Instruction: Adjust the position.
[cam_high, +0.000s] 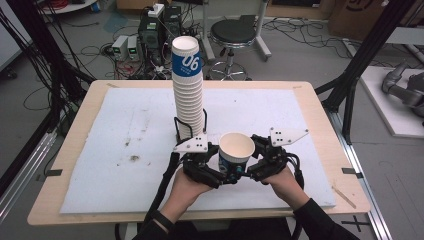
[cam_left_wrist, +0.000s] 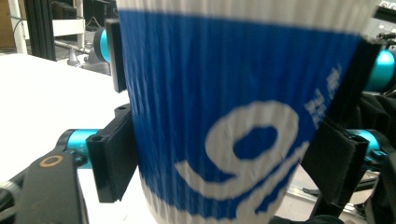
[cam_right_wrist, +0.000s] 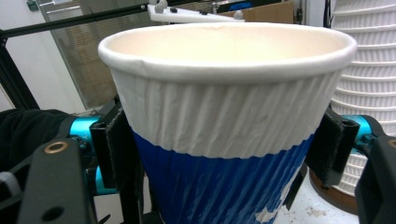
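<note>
You are gripping the blue-banded paper cup (cam_high: 236, 152) with both the left gripper (cam_high: 223, 169) and the right gripper (cam_high: 246, 167), jaws partly closed on its ribbed wall; squeezing harder risks crumpling it or bumping the nearby cup stack (cam_high: 188, 90).

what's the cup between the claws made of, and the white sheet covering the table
Cup: seemingly paper, with a matte rippled outer wall, a rolled rim and a printed blue band. White sheet: likely foam board or a similar soft panel; dull, slightly grainy, scuffed with dark marks. The look alone cannot settle which.
</note>
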